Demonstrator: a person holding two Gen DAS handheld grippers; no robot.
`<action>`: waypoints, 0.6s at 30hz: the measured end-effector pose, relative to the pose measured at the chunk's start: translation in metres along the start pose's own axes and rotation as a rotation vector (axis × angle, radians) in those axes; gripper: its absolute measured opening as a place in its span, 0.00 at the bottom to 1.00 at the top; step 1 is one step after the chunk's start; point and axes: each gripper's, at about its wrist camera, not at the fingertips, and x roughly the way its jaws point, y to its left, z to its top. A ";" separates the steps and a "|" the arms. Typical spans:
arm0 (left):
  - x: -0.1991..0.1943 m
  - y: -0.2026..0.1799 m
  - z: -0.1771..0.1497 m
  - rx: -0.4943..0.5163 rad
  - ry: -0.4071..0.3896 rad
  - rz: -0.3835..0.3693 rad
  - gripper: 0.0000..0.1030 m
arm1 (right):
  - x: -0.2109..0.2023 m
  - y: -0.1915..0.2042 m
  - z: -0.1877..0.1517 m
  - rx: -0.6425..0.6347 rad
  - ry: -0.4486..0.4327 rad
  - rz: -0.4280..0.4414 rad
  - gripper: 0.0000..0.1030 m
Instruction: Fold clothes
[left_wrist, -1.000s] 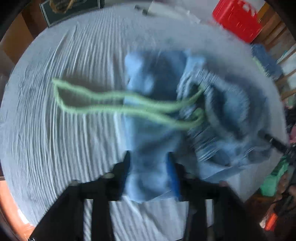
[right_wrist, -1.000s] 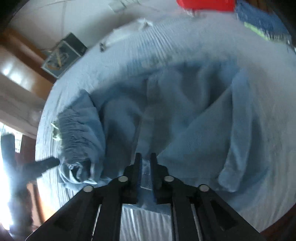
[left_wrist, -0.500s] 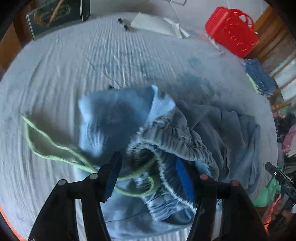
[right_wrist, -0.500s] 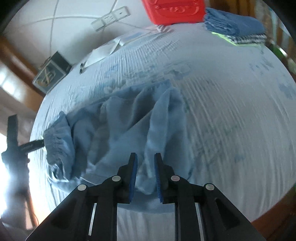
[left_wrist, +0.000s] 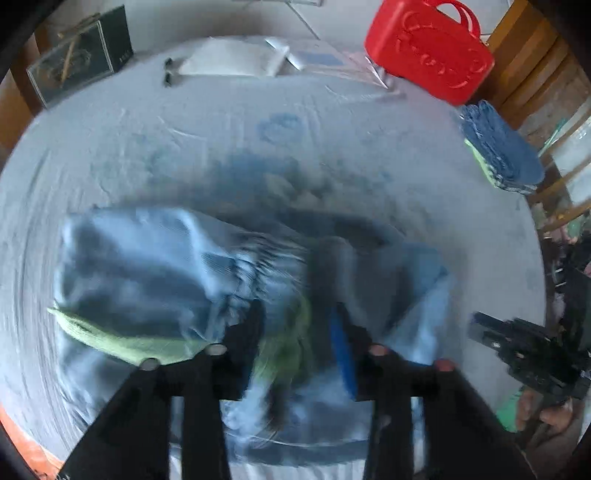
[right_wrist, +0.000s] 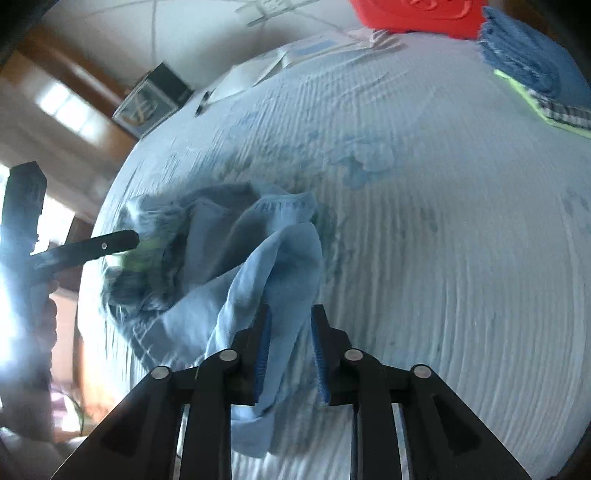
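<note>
I have the blue shorts (right_wrist: 236, 258) bunched in a heap on the striped bed (right_wrist: 443, 258), toward its near left part, with the green drawstring (left_wrist: 122, 341) trailing out of the waistband. My left tool (left_wrist: 295, 332) stands fairly wide over the gathered waistband; its jaws have just been opening, the cloth and cord lie between them, and through the blur I cannot tell whether the pads press on anything. My right tool (right_wrist: 290, 332) is narrow, jaws just been opening too, with a fold of the light blue leg hanging between the blue pads (right_wrist: 263, 350), which look apart from it rather than pinching. The risk I see: if both tools let go now, the garment settles as a crumpled lump, not a flat fold. The loose drawstring could snag on a left finger and drag the waistband askew. The hanging leg fold may slip off the bed's near edge. 1 folded pile (right_wrist: 535, 62) and a red basket (left_wrist: 428, 55) sit well apart at the far side, clear of trouble.
</note>
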 end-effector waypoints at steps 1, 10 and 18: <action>-0.006 -0.001 -0.003 0.009 -0.015 0.022 0.71 | 0.002 0.002 0.002 -0.023 0.016 0.004 0.23; -0.029 0.109 -0.051 -0.200 -0.044 0.336 0.73 | 0.024 0.036 0.006 -0.118 0.128 0.108 0.26; 0.011 0.160 -0.092 -0.277 0.056 0.302 0.74 | 0.058 0.062 0.037 -0.093 0.184 0.015 0.09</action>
